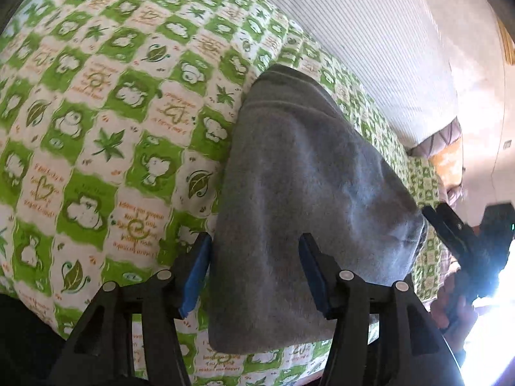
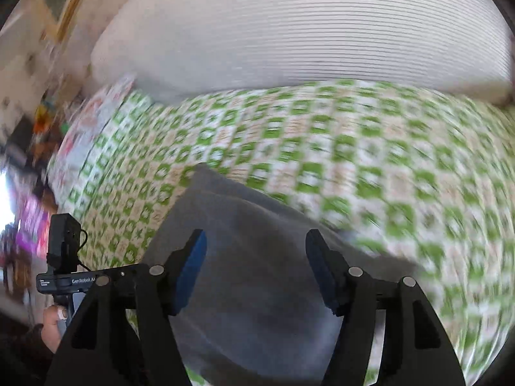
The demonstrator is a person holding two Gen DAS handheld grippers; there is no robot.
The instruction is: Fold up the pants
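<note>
Pants (image 1: 309, 199) beneath parted left claw (image 1: 254, 273)

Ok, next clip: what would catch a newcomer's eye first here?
The folded grey pants lie in the middle of a loud green-and-white patterned bedsheet, with a striped white pillow behind. The left gripper and right gripper both stand open over the pants, gripping nothing.
</note>
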